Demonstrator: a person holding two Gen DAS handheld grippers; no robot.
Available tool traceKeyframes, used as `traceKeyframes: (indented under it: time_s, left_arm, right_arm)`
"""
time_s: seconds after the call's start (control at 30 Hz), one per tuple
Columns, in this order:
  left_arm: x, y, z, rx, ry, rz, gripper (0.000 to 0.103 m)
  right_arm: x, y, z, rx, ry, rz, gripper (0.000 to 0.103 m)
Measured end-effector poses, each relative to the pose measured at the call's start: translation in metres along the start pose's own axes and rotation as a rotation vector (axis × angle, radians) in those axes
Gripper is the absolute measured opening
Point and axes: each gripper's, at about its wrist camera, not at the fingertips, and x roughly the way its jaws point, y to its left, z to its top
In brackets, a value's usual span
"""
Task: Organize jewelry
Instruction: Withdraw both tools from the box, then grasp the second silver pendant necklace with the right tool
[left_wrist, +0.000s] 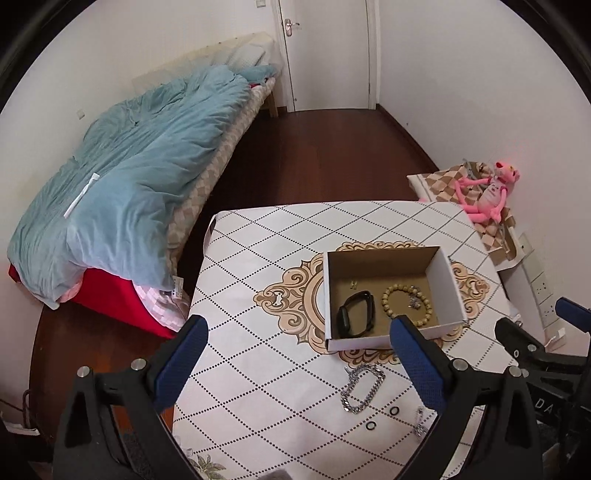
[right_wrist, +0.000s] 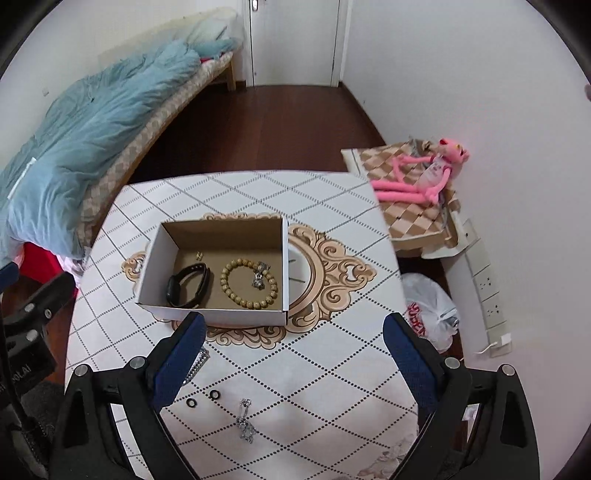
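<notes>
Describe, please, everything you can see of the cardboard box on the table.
The cardboard box is a shallow, open-topped rectangular tray, white outside and brown inside. It sits flat on the patterned tablecloth, over the ornate medallion. Inside lie a black wristband, a wooden bead bracelet, a small silver piece across those beads, and a tiny gold item. Neither gripper touches it.

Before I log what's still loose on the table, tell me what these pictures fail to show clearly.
- Chain: whole in the left view; in the right view the left finger covers most of it.
- Silver piece: clear in the right view; in the left view the right finger hides part.
- Small gold item in the box: too small to identify in either view.
- Table near edge: cut off behind both grippers.
</notes>
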Motion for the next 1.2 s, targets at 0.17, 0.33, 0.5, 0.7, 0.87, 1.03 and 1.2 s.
traceKeyframes:
  time_s: [0.17, 0.33, 0.5, 0.7, 0.87, 1.03, 1.2]
  left_arm:
    - [-0.014, 0.004, -0.006, -0.01, -0.009, -0.006, 0.101]
    - [-0.01, 0.011, -0.021, -0.034, 0.024, 0.005, 0.101]
    - [0.011, 0.015, -0.05, -0.035, 0.082, 0.063, 0.101]
    - [0.05, 0.019, -0.097, -0.036, 0.194, 0.117, 0.101]
    - [0.073, 0.021, -0.126, -0.021, 0.264, 0.14, 0.101]
    - [0.086, 0.025, -0.139, -0.029, 0.304, 0.141, 0.101]
    - [0.096, 0.019, -0.136, -0.03, 0.311, 0.103, 0.101]
  right_arm:
    - [-0.022, -0.002, -0.004, 0.009, -0.023, 0.018, 0.098]
    - [-0.023, 0.0, -0.015, 0.02, -0.005, 0.049, 0.098]
    - [0.009, -0.003, -0.05, 0.058, 0.082, 0.083, 0.098]
    - [0.066, -0.003, -0.115, 0.117, 0.218, 0.138, 0.098]
    - [0.095, 0.01, -0.15, 0.118, 0.23, 0.15, 0.082]
    - [0.1, 0.028, -0.161, 0.059, 0.168, 0.123, 0.061]
    - [0.097, 0.035, -0.164, 0.032, 0.135, 0.126, 0.012]
